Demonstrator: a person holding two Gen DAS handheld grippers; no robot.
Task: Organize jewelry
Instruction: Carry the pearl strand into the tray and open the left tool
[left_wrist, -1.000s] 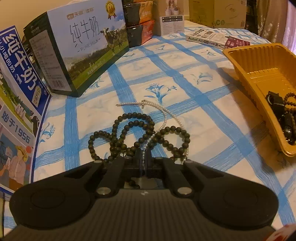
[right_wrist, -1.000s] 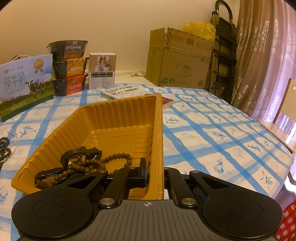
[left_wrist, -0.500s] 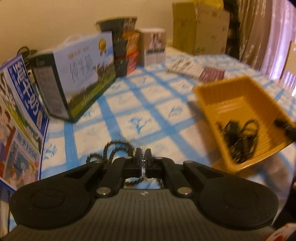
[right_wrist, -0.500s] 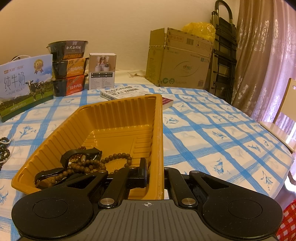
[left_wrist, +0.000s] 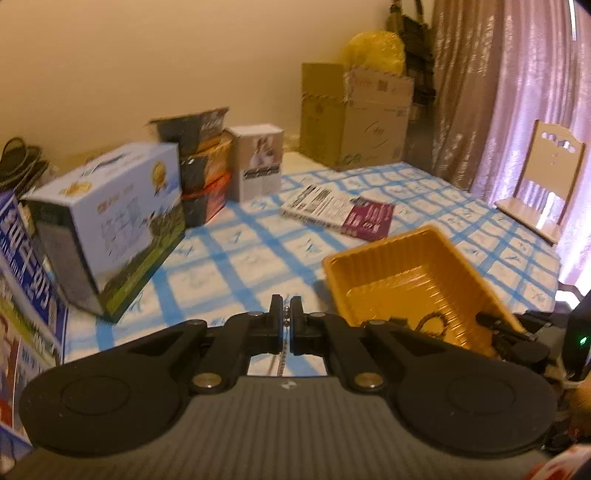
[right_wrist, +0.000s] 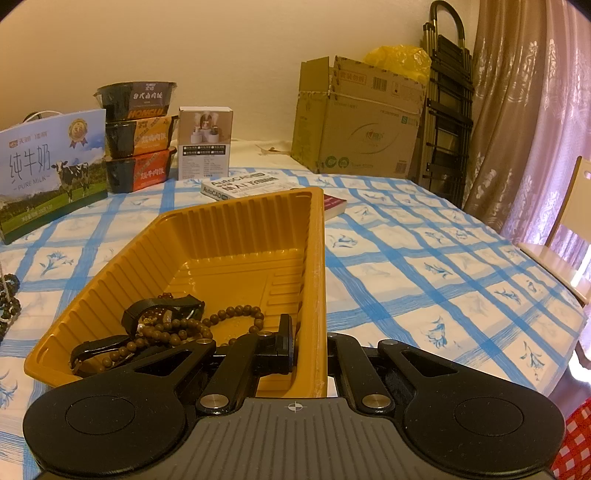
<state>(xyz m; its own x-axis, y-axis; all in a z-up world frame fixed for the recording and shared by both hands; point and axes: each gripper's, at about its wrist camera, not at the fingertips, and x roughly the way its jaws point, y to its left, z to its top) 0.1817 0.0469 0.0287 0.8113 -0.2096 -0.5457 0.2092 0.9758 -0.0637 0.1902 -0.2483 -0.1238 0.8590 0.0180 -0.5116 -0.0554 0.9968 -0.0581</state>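
Our left gripper (left_wrist: 284, 312) is clenched on a thin string of small beads (left_wrist: 279, 363) that hangs below its jaws, above the checked tablecloth (left_wrist: 255, 266). Our right gripper (right_wrist: 308, 341) pinches the near wall of the orange tray (right_wrist: 316, 280), where brown beads (right_wrist: 236, 314) and a black watch (right_wrist: 162, 308) lie.

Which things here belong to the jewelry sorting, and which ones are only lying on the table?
Part of the job:
- yellow tray, its wall pinched by the right gripper
- brown bead bracelet and black watch in the tray
- thin strand pinched in the left gripper
- dark beads at the table's left edge

Just lying about:
- milk carton
- stacked meal boxes
- AutoCAD book
- cardboard box
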